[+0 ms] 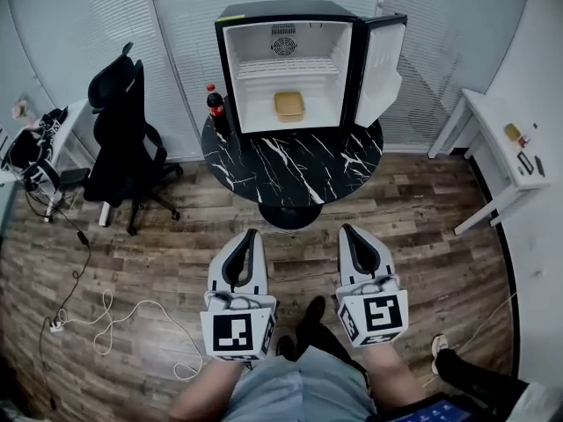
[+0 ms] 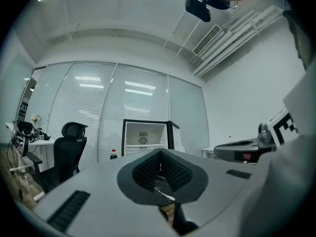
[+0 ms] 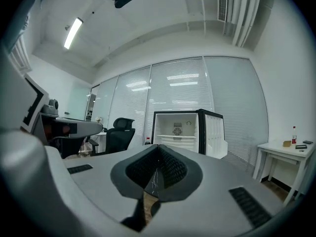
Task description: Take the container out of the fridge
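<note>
The left gripper (image 1: 251, 233) and the right gripper (image 1: 347, 229) are held low and side by side in front of the person's legs, both pointing toward the fridge (image 1: 230, 69). In each gripper view the two jaws meet at the tips, with nothing between them, so both tools are closed and empty. They are well apart from the table (image 1: 290, 170) ahead, a round black one with white veins that stands on the wood floor (image 1: 176, 253).

The fridge stands at the back of the table, its door (image 1: 380, 69) swung open to the right. The container (image 1: 289, 105), a flat tan box, sits on the fridge's bottom, below the wire shelf (image 1: 283, 65). A bottle (image 1: 214, 104) with a red cap stands on the table just left of the fridge. A black chair (image 1: 123, 139) is further left, a white desk (image 1: 501, 152) at the right, and a white cable (image 1: 106, 315) lies on the floor.
</note>
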